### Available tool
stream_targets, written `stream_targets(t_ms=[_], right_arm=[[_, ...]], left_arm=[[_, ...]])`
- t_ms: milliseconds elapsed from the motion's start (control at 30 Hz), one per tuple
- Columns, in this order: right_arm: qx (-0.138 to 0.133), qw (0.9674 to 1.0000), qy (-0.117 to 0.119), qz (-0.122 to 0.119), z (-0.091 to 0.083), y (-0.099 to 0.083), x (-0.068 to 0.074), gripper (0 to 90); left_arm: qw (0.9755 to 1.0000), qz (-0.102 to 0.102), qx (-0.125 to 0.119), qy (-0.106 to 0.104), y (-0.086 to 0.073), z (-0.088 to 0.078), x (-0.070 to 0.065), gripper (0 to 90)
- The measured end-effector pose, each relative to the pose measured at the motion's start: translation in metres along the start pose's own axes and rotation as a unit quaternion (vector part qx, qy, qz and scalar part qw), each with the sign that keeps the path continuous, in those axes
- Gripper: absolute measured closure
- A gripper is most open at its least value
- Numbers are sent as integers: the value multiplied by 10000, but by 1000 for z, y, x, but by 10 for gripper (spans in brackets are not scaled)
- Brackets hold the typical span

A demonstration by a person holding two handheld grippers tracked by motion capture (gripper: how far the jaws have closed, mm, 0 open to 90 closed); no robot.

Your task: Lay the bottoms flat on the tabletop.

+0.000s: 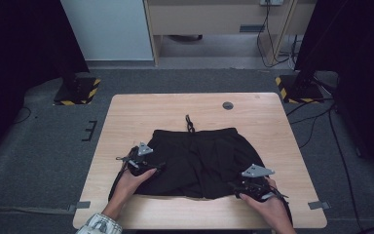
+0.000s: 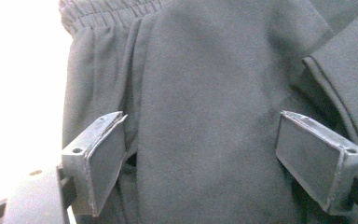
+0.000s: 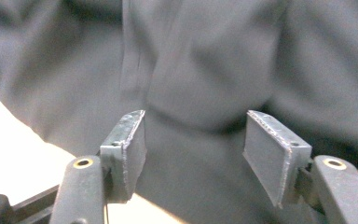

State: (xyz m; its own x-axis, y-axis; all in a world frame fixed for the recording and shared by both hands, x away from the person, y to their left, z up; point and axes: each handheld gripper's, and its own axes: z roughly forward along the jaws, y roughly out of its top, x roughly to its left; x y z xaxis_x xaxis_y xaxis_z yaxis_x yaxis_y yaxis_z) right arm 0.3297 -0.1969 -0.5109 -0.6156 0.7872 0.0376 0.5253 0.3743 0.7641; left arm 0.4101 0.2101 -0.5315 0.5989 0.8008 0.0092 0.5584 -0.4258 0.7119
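A pair of black shorts lies flat on the wooden table, waistband at the far side with its drawstring trailing onto the wood. My left gripper rests at the left leg of the shorts, jaws pointing inward. In the left gripper view it stands wide open over the dark fabric, pads clear of it. My right gripper sits at the near right hem. In the right gripper view it is open with a raised fold of the shorts between the pads.
A round cable grommet sits in the table's far right area. Grey tape marks flank the near corners. Yellow-and-black stand bases stand on the floor beyond, with cables at the right.
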Motion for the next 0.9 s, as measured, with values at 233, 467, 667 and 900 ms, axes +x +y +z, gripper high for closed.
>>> stream_targets(t_ms=[233, 467, 667, 900], right_arm=[[-481, 9950, -672, 557, 11, 12, -49, 535], [142, 9968, -634, 475, 31, 3, -49, 546], [69, 9975, -481, 510, 25, -6, -41, 543], [314, 9990, -196, 251, 6, -17, -21, 539]], left_arm=[[9992, 34, -292, -254, 7, -20, -12, 256], [9992, 168, 68, -365, 4, -1, -19, 263], [9990, 253, 12, -375, -2, -5, -18, 267], [9979, 404, 76, -500, -11, -17, -22, 269]])
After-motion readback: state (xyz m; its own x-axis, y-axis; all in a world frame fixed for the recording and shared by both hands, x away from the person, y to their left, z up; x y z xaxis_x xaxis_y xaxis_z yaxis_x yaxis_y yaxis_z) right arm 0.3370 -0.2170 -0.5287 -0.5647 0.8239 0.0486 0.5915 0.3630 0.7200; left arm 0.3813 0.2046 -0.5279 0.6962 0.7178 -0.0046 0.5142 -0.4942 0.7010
